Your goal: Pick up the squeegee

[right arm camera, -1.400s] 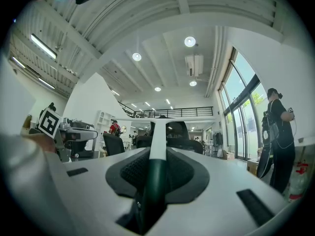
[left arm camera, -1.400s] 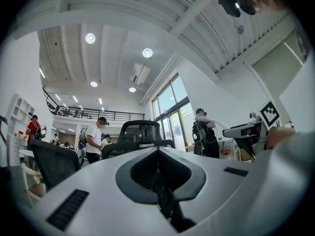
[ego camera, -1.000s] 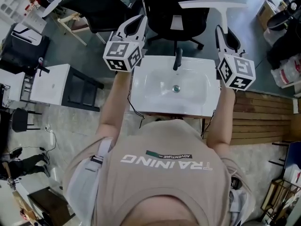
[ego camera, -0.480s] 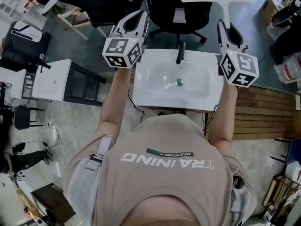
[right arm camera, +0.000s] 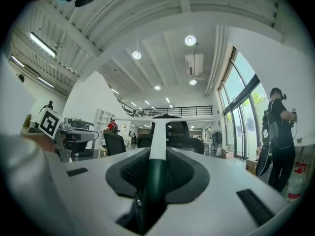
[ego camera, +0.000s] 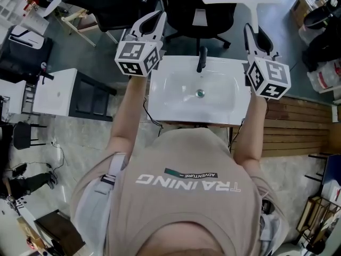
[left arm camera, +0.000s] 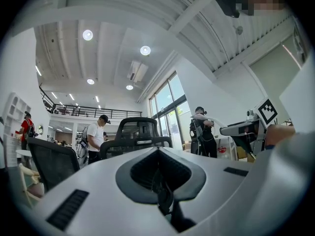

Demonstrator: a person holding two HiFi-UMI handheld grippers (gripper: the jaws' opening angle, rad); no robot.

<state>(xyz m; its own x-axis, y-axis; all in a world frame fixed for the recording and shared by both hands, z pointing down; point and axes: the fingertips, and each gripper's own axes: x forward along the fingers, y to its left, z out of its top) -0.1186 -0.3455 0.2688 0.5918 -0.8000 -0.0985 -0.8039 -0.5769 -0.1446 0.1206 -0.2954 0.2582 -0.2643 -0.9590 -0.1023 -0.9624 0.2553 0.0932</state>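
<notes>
The squeegee [ego camera: 242,0] is white, with a wide T-shaped blade on a white stem and a dark green handle [right arm camera: 153,181]. My right gripper [ego camera: 256,36] is shut on that handle and holds the squeegee up in the air, blade away from me, above the right back corner of the white sink [ego camera: 170,97]. In the right gripper view the stem [right arm camera: 158,141] runs straight out between the jaws. My left gripper [ego camera: 156,19] hovers over the sink's left back corner. Its jaws are shut with nothing between them [left arm camera: 160,191].
A black faucet [ego camera: 201,59] stands at the sink's back edge. A black office chair [ego camera: 200,9] is just beyond the sink. A white cabinet [ego camera: 56,92] is to the left and wooden slats [ego camera: 298,129] to the right. People stand in the hall [left arm camera: 96,139].
Only the head view shifts a little. Both grippers and the squeegee stay where they were.
</notes>
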